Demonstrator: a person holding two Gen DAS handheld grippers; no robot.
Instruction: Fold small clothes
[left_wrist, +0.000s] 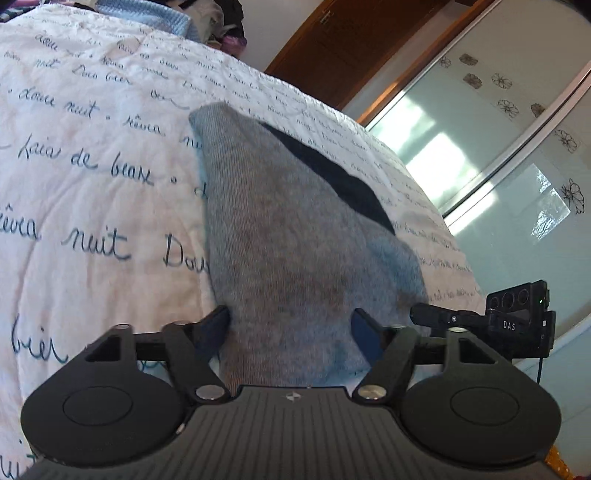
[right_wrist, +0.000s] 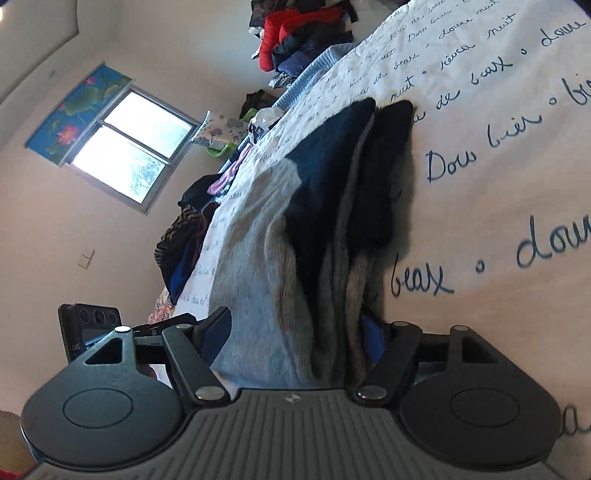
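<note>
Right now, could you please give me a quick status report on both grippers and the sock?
Left gripper shut on grey sock. Right gripper shut on the same sock, bunched, over the bedspread. Nothing in the way.

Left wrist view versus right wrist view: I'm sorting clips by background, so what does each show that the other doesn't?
Only the left wrist view shows the wooden door and the frosted glass panels with flower decals. Only the right wrist view shows the window, the lotus picture and the red garment in a far pile. Both show the grey and dark sock between gripper fingers and the script-printed white bedspread.
</note>
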